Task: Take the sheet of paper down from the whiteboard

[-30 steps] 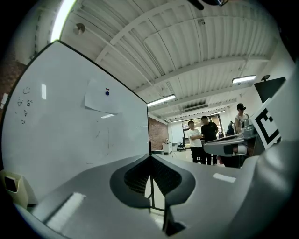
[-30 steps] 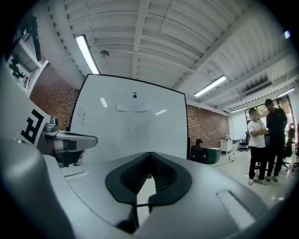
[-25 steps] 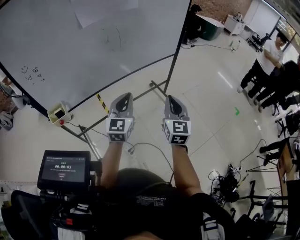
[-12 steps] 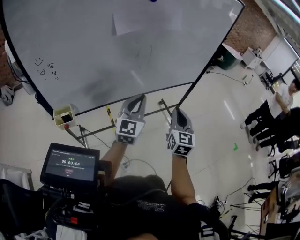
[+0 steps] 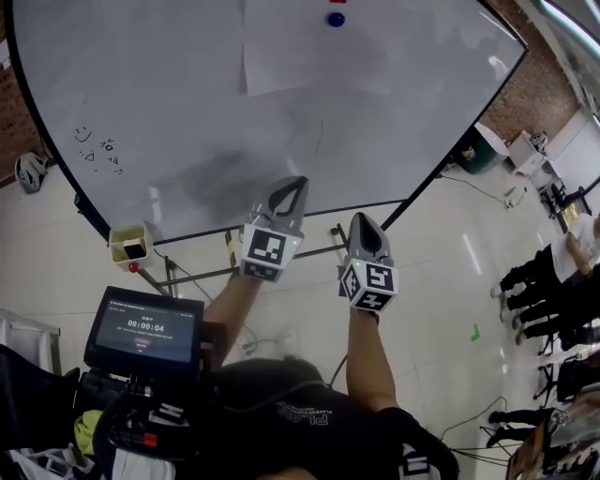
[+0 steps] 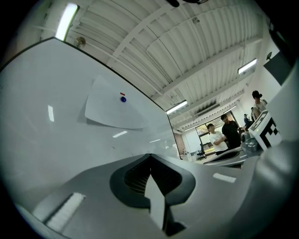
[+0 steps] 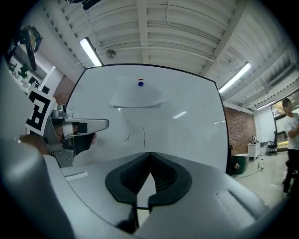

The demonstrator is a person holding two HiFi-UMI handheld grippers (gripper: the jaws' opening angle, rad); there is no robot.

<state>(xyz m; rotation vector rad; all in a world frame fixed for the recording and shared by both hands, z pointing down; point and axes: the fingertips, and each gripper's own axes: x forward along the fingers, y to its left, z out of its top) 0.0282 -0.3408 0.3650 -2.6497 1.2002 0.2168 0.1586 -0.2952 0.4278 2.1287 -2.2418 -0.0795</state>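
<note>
**A:** What's different from a second ago?

**B:** Both are further up the view. The left hand-held gripper (image 5: 293, 186) now has its tip over the lower edge of the whiteboard (image 5: 169, 112). The right hand-held gripper (image 5: 362, 221) reaches just below that edge.

**A:** And the sheet of paper (image 5: 314, 61)?

**B:** Before, only its lower part showed. Now most of it does, with a blue magnet (image 5: 336, 19) near its top. The people (image 5: 553, 281) have slid toward the right edge.

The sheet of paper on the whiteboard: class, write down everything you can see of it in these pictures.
The sheet of paper is plain white, thin and roughly rectangular, with nothing legible on its face. It lies flat against the upper part of the whiteboard, held near its top by a round blue magnet. Its lower edge casts a soft shadow. The left hand-held gripper and right hand-held gripper are below it, not touching.
</note>
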